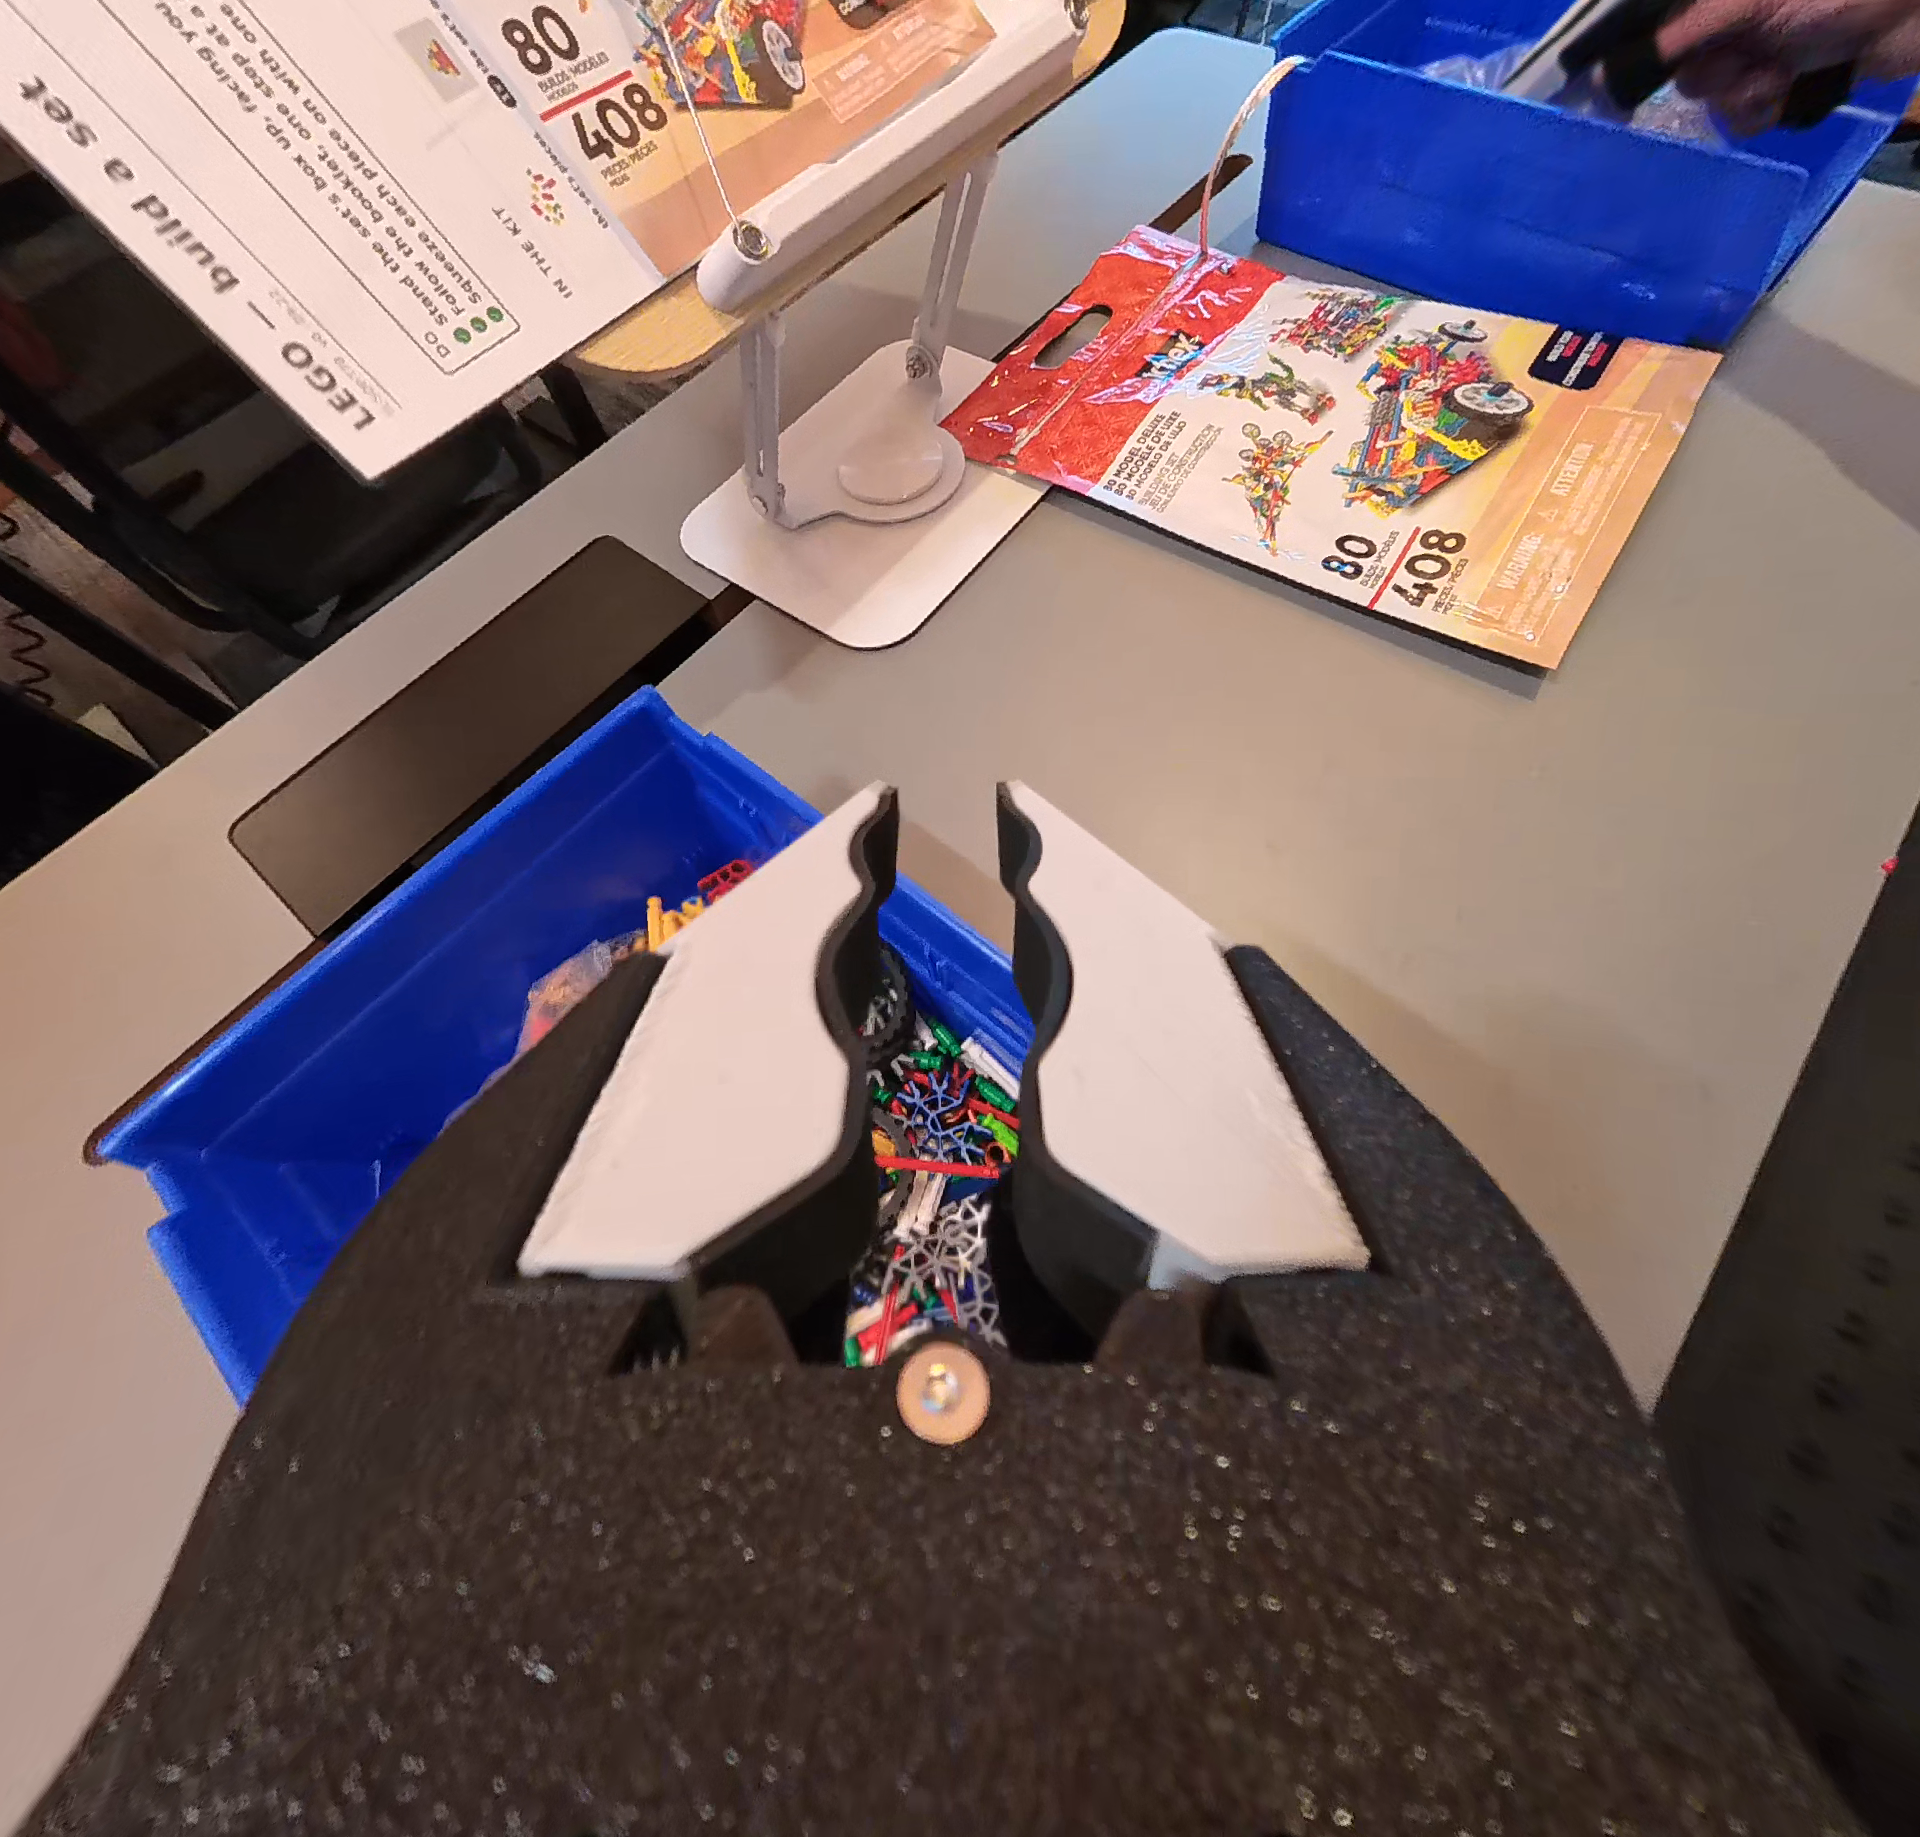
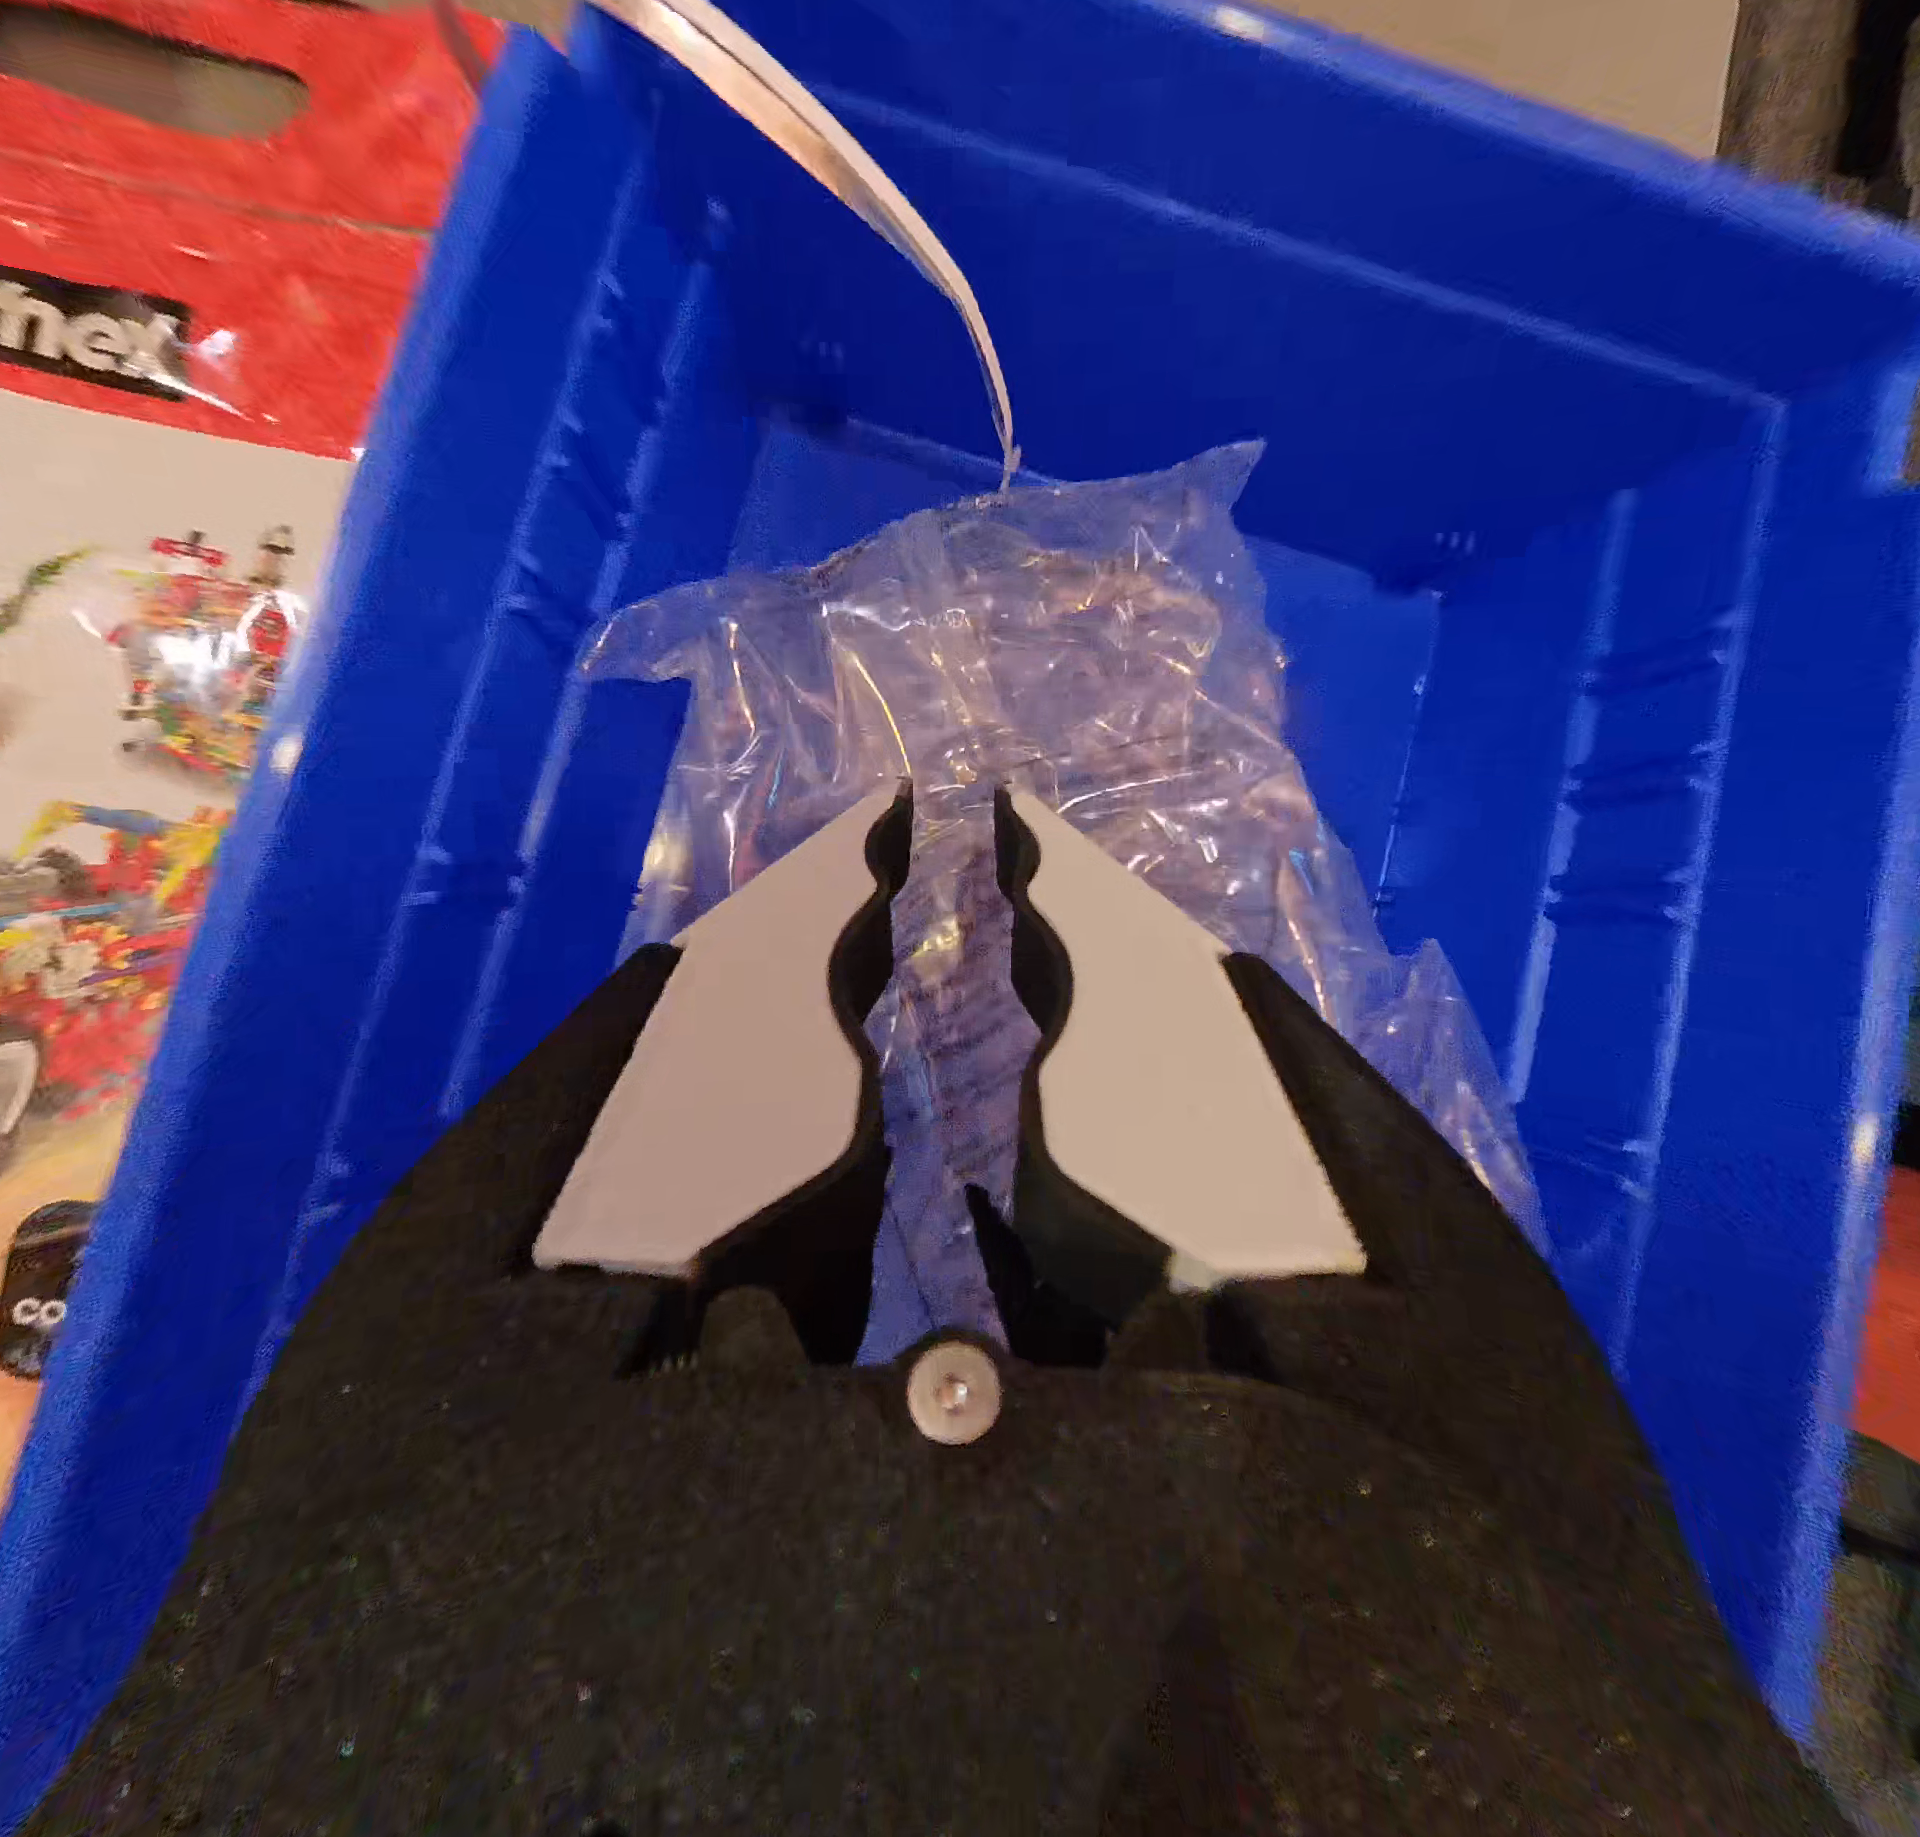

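Note:
My left gripper (image 1: 948, 800) is open and empty, its jaws a narrow gap apart. It hovers over a blue bin (image 1: 416, 1008) filled with small colourful construction pieces (image 1: 940, 1112). My right gripper (image 2: 953, 800) is open with a narrow gap, low inside a second blue bin (image 2: 1558, 353). A crumpled clear plastic bag (image 2: 1039, 665) lies in that bin under and between the fingers; whether they touch it I cannot tell. A clear plastic strip (image 2: 831, 135) curls from the bag over the bin's rim. The second bin (image 1: 1507, 187) also shows in the left wrist view, with a hand (image 1: 1787, 11) holding the right gripper.
A flat printed package with a red top (image 1: 1351, 437) lies on the grey table (image 1: 1351, 852) beside the second bin; it also shows in the right wrist view (image 2: 156, 644). A white stand (image 1: 862, 457) holds printed sheets (image 1: 312, 177). A dark cut-out (image 1: 468, 727) sits at the table edge. Across from one pair of fingers to the other is roughly 65 cm.

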`<action>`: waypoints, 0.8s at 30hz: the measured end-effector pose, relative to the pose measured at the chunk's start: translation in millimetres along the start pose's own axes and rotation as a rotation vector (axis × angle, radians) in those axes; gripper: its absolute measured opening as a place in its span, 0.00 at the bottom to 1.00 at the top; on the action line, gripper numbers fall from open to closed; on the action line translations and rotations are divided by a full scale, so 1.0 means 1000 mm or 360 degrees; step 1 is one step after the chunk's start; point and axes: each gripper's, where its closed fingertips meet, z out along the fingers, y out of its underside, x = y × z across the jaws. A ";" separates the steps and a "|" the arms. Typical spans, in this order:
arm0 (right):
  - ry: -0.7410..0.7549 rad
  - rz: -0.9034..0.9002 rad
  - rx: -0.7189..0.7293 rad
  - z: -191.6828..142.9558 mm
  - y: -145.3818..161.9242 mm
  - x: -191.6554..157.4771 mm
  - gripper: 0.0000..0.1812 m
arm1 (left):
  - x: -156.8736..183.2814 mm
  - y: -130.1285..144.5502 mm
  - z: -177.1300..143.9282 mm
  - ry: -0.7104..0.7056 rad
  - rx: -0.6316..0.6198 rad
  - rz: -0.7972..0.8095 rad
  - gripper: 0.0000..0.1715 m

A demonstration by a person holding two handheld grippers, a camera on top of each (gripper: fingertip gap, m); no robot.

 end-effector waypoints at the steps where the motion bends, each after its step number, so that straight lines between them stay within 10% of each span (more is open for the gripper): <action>1: 0.0009 0.0051 -0.0030 0.007 0.006 0.003 0.06 | 0.000 0.002 -0.001 -0.0008 -0.0005 -0.0007 0.09; 10: -0.0083 0.0245 -0.0057 0.031 0.024 0.007 0.05 | -0.006 0.016 -0.007 -0.0063 -0.0063 -0.0057 0.09; 19: 0.0015 0.0120 0.0233 -0.036 -0.011 0.000 0.39 | -0.054 0.044 -0.015 -0.0218 -0.0205 -0.0144 0.11; 24: 0.0024 0.0170 0.0398 -0.073 -0.026 -0.010 0.39 | -0.093 0.079 -0.004 -0.0298 -0.0417 -0.0125 0.17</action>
